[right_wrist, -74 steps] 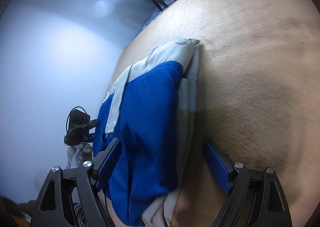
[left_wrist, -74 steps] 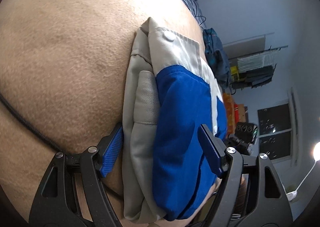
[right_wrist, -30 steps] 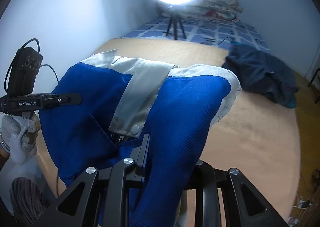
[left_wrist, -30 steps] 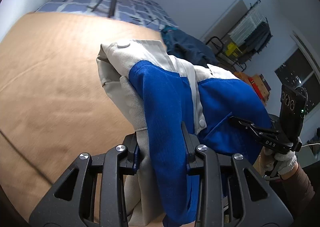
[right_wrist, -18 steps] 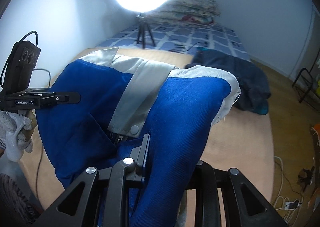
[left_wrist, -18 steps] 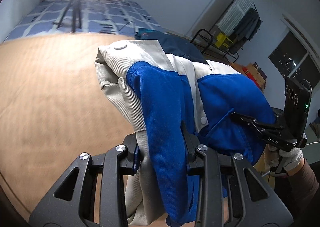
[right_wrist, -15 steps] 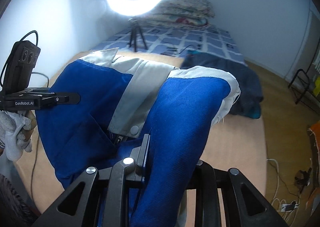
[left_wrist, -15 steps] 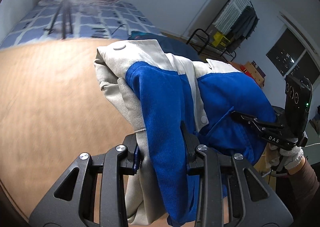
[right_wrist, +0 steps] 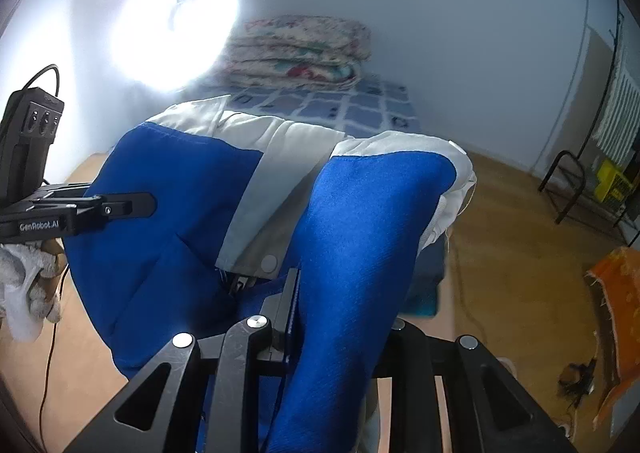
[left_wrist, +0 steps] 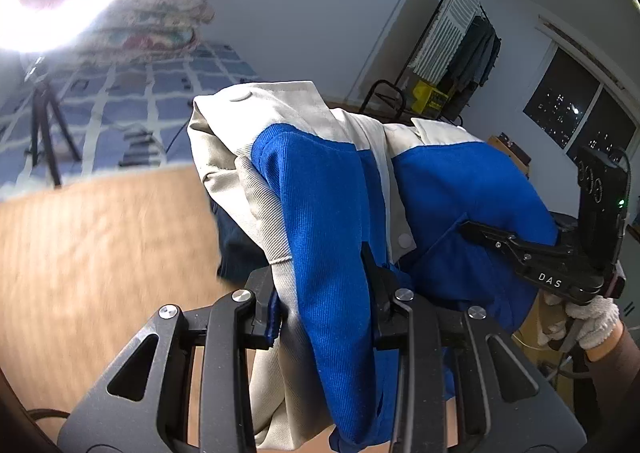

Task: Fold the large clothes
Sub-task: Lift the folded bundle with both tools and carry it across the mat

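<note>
Gripping the folded blue-and-cream jacket (left_wrist: 328, 213) at one end, the left gripper (left_wrist: 324, 293) clamps a thick bundle of cloth between its jaws. Over at the other end, the right gripper (right_wrist: 340, 313) pinches the blue fabric tight too. That jacket hangs in the air between both, above the tan mat (left_wrist: 92, 253).

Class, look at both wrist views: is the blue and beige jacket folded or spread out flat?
Folded. The jacket hangs as a thick layered bundle, clamped by the left gripper and right gripper.
</note>
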`<action>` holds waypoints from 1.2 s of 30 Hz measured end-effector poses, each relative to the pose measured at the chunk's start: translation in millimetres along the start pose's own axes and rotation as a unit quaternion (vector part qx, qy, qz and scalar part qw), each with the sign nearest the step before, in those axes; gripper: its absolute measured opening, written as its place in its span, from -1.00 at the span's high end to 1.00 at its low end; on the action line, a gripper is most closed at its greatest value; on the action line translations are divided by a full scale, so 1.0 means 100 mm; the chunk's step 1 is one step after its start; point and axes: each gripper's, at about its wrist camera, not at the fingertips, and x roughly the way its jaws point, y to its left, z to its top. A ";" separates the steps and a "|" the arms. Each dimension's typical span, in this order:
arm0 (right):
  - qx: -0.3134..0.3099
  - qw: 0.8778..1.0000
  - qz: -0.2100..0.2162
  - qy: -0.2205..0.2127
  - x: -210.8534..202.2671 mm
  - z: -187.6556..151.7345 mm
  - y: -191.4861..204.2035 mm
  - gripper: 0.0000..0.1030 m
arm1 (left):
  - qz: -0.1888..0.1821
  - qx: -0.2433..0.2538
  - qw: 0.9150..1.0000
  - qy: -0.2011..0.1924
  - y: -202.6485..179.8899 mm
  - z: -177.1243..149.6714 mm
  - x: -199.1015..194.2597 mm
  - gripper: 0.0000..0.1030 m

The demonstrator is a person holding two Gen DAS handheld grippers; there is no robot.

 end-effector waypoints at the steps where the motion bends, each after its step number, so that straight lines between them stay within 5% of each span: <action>1: 0.001 1.000 -0.006 -0.003 0.04 0.07 -0.05 0.57 | 0.002 0.003 1.000 -0.004 -0.01 0.07 0.06 0.39; 14: 0.049 0.997 -0.046 -0.041 0.67 0.63 -0.56 0.57 | 0.037 0.025 0.998 -0.046 -0.14 0.74 0.85 0.40; 27: 0.076 0.995 -0.071 0.006 1.32 0.50 -0.69 0.44 | 0.141 0.036 0.989 0.006 0.15 0.52 1.36 0.38; 30: 0.108 0.991 -0.072 0.015 1.36 0.42 -0.80 0.33 | 0.155 0.005 0.987 0.028 0.30 0.46 1.41 0.29; 33: 0.121 0.987 -0.102 0.039 1.45 0.36 -0.87 0.01 | 0.178 0.011 0.984 0.028 0.25 0.35 1.42 0.19; 35: 0.142 0.982 -0.116 0.053 1.49 0.32 -0.98 -0.18 | 0.206 0.034 0.977 0.033 0.19 0.31 1.46 -0.04; 36: 0.158 0.978 -0.121 0.058 1.50 0.28 -1.04 -0.22 | 0.225 0.042 0.973 0.040 0.18 0.30 1.50 -0.36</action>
